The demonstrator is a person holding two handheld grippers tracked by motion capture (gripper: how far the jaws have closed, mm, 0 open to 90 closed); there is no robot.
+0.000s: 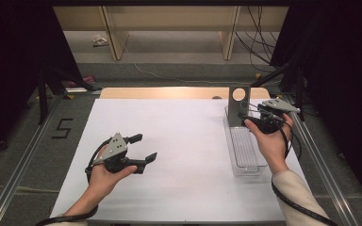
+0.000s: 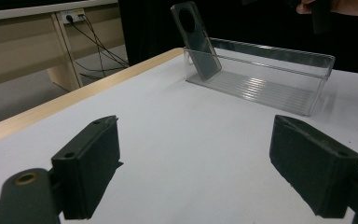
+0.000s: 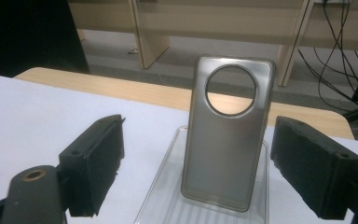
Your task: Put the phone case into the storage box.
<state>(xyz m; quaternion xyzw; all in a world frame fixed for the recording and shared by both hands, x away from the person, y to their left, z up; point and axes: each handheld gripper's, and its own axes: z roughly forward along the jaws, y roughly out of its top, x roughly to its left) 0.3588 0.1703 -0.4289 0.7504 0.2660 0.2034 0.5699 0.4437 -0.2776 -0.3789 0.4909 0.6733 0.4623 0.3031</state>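
Observation:
A translucent grey phone case [image 1: 238, 106] with a round camera hole stands upright, leaning on the far end wall of a clear plastic tray [image 1: 247, 155] at the table's right. My right gripper [image 1: 252, 112] hovers open just right of the case. In the right gripper view the case [image 3: 228, 140] rises between and a little beyond the jaws of the right gripper [image 3: 198, 123], untouched. My left gripper [image 1: 144, 147] is open above the white table at the left, holding nothing. In the left gripper view the left gripper [image 2: 193, 135] faces the case [image 2: 196, 42] and tray [image 2: 279, 74] from afar.
A white sheet [image 1: 179, 155] covers the table, with a wooden strip [image 1: 169, 92] along the far edge. Metal rails [image 1: 23, 160] run along both sides. Desks and cables [image 1: 259, 42] stand on the floor beyond.

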